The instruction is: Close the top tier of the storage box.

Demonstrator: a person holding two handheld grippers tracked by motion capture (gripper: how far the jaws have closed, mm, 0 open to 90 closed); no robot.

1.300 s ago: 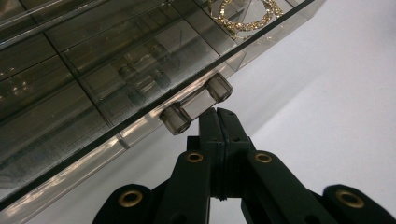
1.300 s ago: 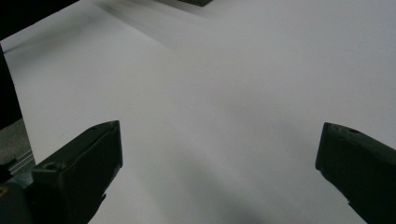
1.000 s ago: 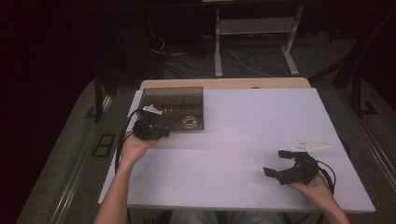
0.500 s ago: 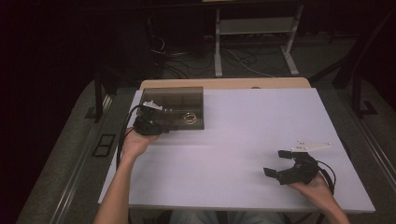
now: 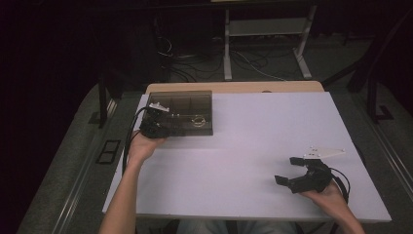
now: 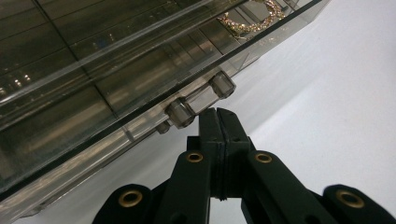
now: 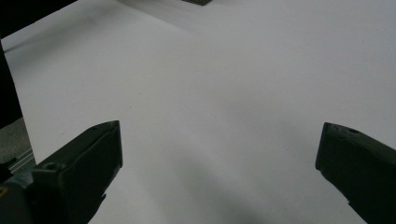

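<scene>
One smoky clear-plastic compartment box [image 5: 187,111] sits at the far-left corner of the white tabletop [image 5: 253,146]. One gold sparkly ring-shaped bracelet [image 5: 198,120] lies inside, near the box's front-right. 2 black hand-held grippers: left gripper [image 5: 155,126] at the box's front-left edge, right gripper [image 5: 291,170] well apart on the near-right of the table.

Left gripper view: left gripper [image 6: 218,116] has jaws pressed flat together, nothing between them, tips just beside the box's clear handle w/ 2 round stubs [image 6: 201,100]; touching or not, can't tell. It also shows the bracelet [image 6: 250,16] as gem-studded, a detail too small in the high view.

Right gripper view: right gripper [image 7: 219,154] has jaws spread wide, holding nothing, bare table between.
</scene>
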